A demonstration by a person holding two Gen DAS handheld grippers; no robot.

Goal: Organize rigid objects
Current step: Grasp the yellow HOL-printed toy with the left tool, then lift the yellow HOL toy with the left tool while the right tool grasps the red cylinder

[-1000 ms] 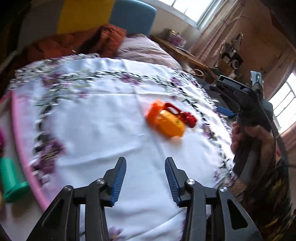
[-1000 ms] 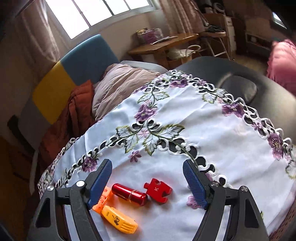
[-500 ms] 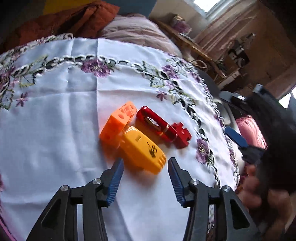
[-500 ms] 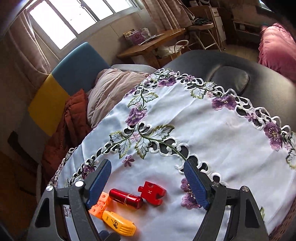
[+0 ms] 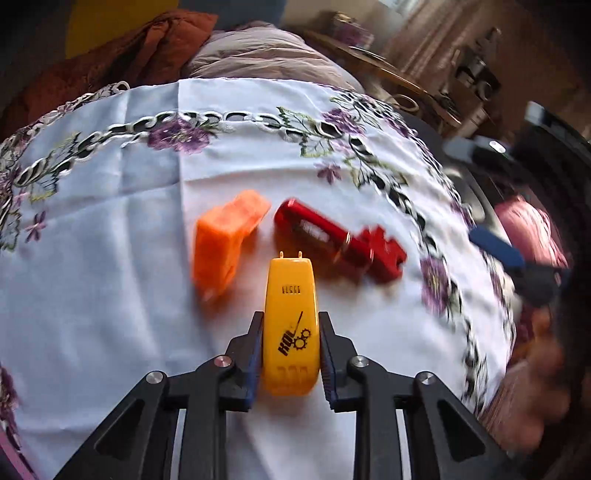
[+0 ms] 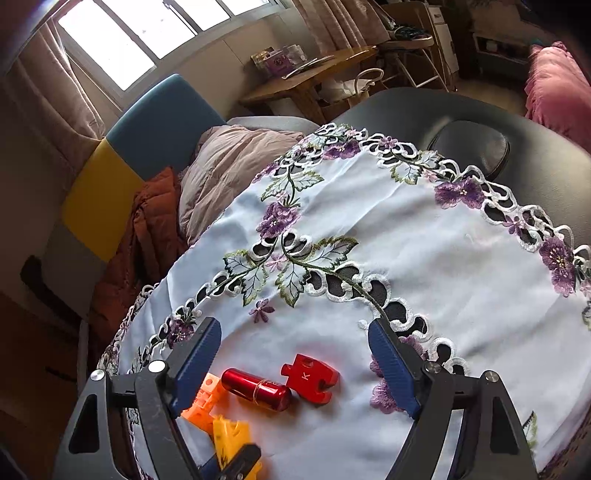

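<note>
Between the blue pads of the left gripper [image 5: 290,350], a yellow plastic piece [image 5: 290,325], clamped on both sides after the jaws have just been closing; black gear logo and lettering on its top face, two small prongs at its far tip, pointing straight away from the camera; seen again at the bottom edge of the right wrist view, with a dark fingertip across it. Just beyond and to the left on the white tablecloth [image 5: 110,295], an orange block [image 5: 225,243], lying apart from the yellow piece by a narrow gap; just beyond and to the right, a red metal cylinder [image 5: 317,232], lying slantwise, its far-right end touching or nearly touching a red puzzle piece [image 5: 384,254] marked with a letter K. In the right wrist view, right gripper [image 6: 295,365] wide open and holding nothing, hovering above the cloth with the cylinder and the puzzle piece showing between its fingers. Further out, purple flowers and cut-out lace along the cloth's border; past the edge, a dark padded surface [image 6: 424,110]; behind that, a rust-coloured blanket [image 6: 147,229], a pale pillow [image 6: 229,166], a blue and yellow headboard [image 6: 122,155], a wooden desk [image 6: 306,77] under a bright window [image 6: 147,33].
</note>
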